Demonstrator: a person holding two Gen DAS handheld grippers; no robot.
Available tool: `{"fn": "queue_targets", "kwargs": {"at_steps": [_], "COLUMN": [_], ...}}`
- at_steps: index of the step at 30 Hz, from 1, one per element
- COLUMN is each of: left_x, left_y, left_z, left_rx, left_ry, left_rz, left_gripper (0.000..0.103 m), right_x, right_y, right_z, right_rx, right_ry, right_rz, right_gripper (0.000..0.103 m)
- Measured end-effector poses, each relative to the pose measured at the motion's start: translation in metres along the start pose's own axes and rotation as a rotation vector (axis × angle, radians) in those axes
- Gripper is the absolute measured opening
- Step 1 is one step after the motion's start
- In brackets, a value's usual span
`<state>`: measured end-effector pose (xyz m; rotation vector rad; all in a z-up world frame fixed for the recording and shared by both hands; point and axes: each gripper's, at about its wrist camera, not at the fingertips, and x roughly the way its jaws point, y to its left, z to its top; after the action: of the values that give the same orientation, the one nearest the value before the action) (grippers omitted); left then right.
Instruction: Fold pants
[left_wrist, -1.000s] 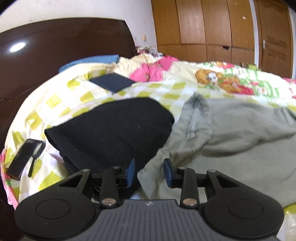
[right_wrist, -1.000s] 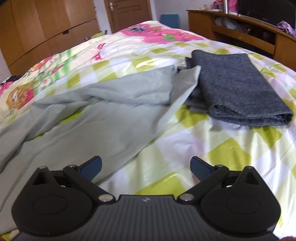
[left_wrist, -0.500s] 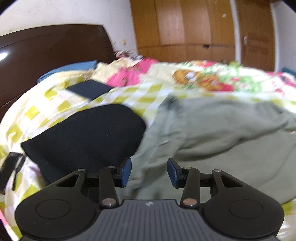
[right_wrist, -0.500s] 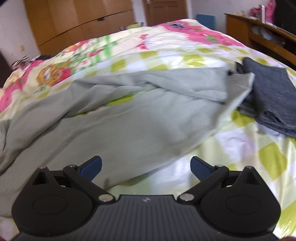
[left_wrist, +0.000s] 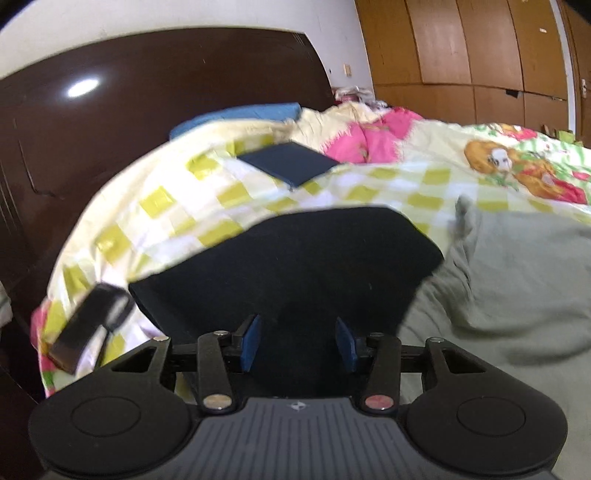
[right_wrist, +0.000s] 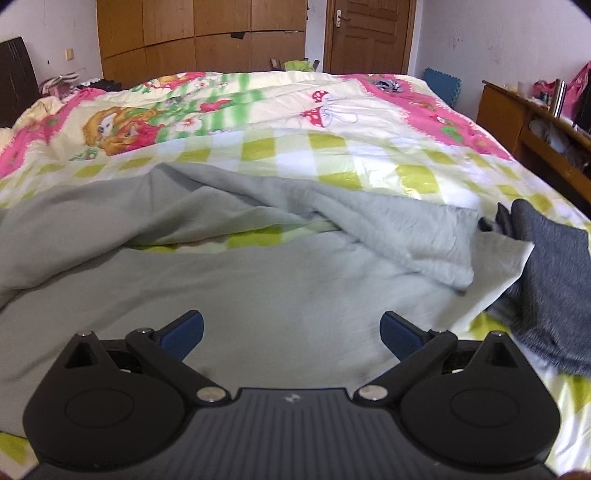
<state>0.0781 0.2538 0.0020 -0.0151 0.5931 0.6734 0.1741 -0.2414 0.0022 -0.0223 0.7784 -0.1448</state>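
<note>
Work surface: a bed (right_wrist: 369, 110) covered with a cartoon-print and green-check quilt is used as the folding area.
Task item: the grey pants (right_wrist: 258, 288) are spread unfolded across the near part of the quilt. The two legs are seen to run toward the right, with a gap of quilt showing between them. In the left wrist view the same pants (left_wrist: 517, 280) lie to the right of the gripper.
Adjacent items: a folded black garment (left_wrist: 295, 269) lies directly ahead of the left gripper, beside the pants. A folded dark grey garment (right_wrist: 546, 280) lies at the leg ends, touching or slightly overlapped by the hem. A dark blue folded item (left_wrist: 288, 164) rests further up the bed, near the headboard (left_wrist: 110, 129).
Left gripper (left_wrist: 298, 341): released; the pads are parted and nothing is held. It is positioned over the black garment, not over the pants.
Right gripper (right_wrist: 291, 330): released; the jaws are spread wide and nothing is held. It hangs above the near leg.
Step in hand: judged to be the approach before the first fold; no fold is yet made.
Next move: the left gripper should be brought right onto the waist edge, and the right gripper onto a leg hem or edge. Both should be closed on single cloth edges, clear of neighbouring garments.
</note>
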Motion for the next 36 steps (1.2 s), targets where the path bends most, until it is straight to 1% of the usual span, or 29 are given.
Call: {"fn": "queue_targets", "kwargs": {"at_steps": [3, 5, 7, 9, 10, 12, 14, 17, 20, 22, 23, 24, 25, 27, 30, 32, 34, 36], "left_x": [-0.007, -0.012, -0.016, -0.016, -0.014, -0.009, 0.003, 0.024, 0.05, 0.072, 0.085, 0.096, 0.105, 0.125, 0.144, 0.157, 0.167, 0.178], "left_y": [-0.005, -0.014, -0.027, -0.041, -0.048, -0.058, -0.066, -0.073, -0.082, -0.09, -0.094, -0.098, -0.102, -0.11, -0.119, -0.128, -0.141, -0.149], "left_z": [0.007, 0.015, 0.023, 0.033, 0.037, 0.045, 0.054, 0.068, 0.085, 0.095, 0.101, 0.106, 0.11, 0.122, 0.137, 0.144, 0.144, 0.142], "left_rx": [0.037, 0.069, 0.107, 0.149, 0.165, 0.193, 0.219, 0.25, 0.333, 0.41, 0.45, 0.478, 0.496, 0.528, 0.535, 0.541, 0.593, 0.635], "left_ry": [-0.057, -0.096, -0.127, -0.149, -0.155, -0.159, -0.148, -0.134, -0.125, -0.108, -0.086, -0.062, -0.039, 0.008, 0.048, 0.094, 0.136, 0.166], "left_rz": [-0.024, -0.053, -0.102, -0.155, -0.19, -0.237, -0.28, -0.344, -0.41, -0.454, -0.481, -0.499, -0.511, -0.552, -0.61, -0.656, -0.677, -0.681], "left_gripper": [0.062, 0.067, 0.068, 0.071, 0.074, 0.075, 0.075, 0.075, 0.075, 0.075, 0.075, 0.075, 0.075, 0.075, 0.075, 0.075, 0.075, 0.075], "right_x": [0.006, 0.012, 0.019, 0.029, 0.034, 0.042, 0.048, 0.06, 0.078, 0.092, 0.099, 0.107, 0.114, 0.124, 0.137, 0.146, 0.158, 0.17], "right_y": [-0.007, -0.01, -0.009, -0.007, -0.004, 0.006, 0.025, 0.067, 0.114, 0.144, 0.157, 0.169, 0.18, 0.197, 0.212, 0.22, 0.229, 0.234], "right_z": [0.006, 0.013, 0.023, 0.035, 0.042, 0.057, 0.071, 0.088, 0.106, 0.119, 0.125, 0.132, 0.138, 0.151, 0.166, 0.172, 0.175, 0.175], "right_rx": [-0.019, -0.031, -0.054, -0.088, -0.101, -0.114, -0.144, -0.231, -0.345, -0.446, -0.497, -0.537, -0.565, -0.605, -0.643, -0.666, -0.703, -0.728], "right_ry": [-0.008, -0.015, -0.026, -0.031, -0.034, -0.045, -0.056, -0.066, -0.061, -0.055, -0.047, -0.032, -0.015, 0.019, 0.053, 0.087, 0.125, 0.159], "right_rz": [-0.026, -0.036, -0.041, -0.05, -0.046, -0.013, 0.035, 0.115, 0.216, 0.292, 0.336, 0.374, 0.403, 0.443, 0.485, 0.504, 0.5, 0.492], "right_gripper": [0.101, 0.101, 0.101, 0.101, 0.101, 0.101, 0.101, 0.101, 0.101, 0.101, 0.101, 0.098, 0.095, 0.094, 0.094, 0.094, 0.094, 0.094]}}
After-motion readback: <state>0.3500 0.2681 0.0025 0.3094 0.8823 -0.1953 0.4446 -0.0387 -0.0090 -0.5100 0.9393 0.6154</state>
